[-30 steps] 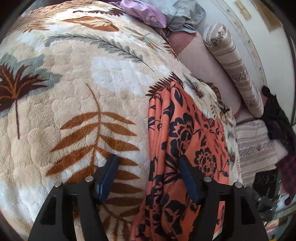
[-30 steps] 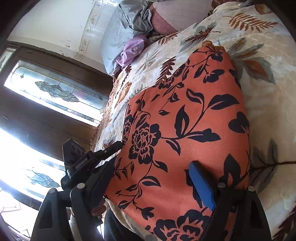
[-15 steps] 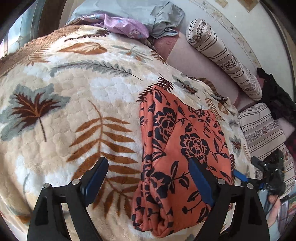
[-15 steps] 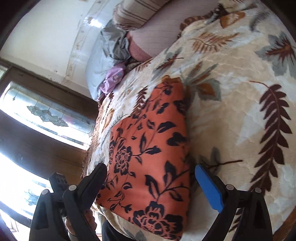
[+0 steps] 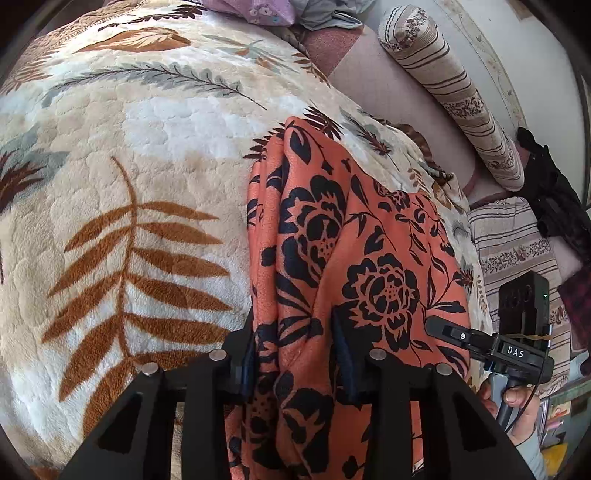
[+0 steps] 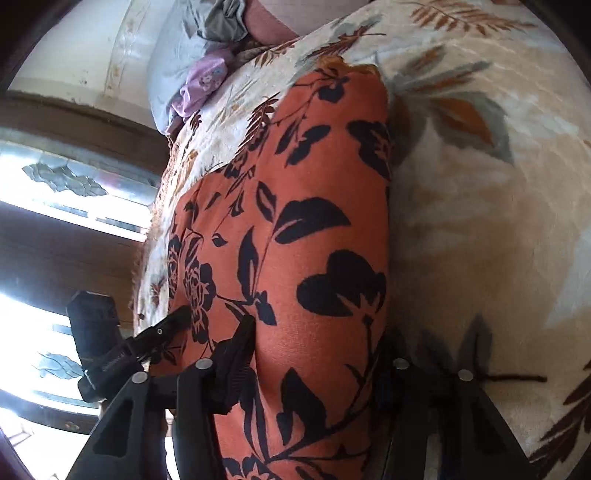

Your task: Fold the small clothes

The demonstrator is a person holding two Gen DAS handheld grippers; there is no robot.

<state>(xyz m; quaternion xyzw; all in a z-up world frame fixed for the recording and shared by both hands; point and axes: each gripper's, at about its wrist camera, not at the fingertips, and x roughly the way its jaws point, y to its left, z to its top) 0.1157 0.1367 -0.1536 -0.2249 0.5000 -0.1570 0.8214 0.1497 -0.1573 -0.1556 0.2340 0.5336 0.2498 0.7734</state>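
A folded orange garment with black flowers (image 5: pixel 369 236) lies on a leaf-patterned blanket (image 5: pixel 129 147). My left gripper (image 5: pixel 295 354) is at its near left edge, jaws closing, with a bunched ridge of the cloth pinched between the pads. My right gripper (image 6: pixel 317 354) is at the garment's (image 6: pixel 314 184) near right edge, jaws also closing, and the cloth bulges up between its fingers. Each view shows the other gripper: the right one (image 5: pixel 480 339) held by a hand, the left one (image 6: pixel 147 339) at the lower left.
A striped bolster (image 5: pixel 450 88) and a striped cushion (image 5: pixel 517 240) lie to the right of the blanket. Purple cloth (image 5: pixel 251 11) and grey cloth (image 6: pixel 225 22) are piled at the far end. Dark clothes (image 5: pixel 561 199) hang at the right. A patterned glass window (image 6: pixel 55 184) is on the left.
Half a second ago both grippers stood wide open, back from the garment's near end. Both have since moved in and their jaws have narrowed onto the cloth.
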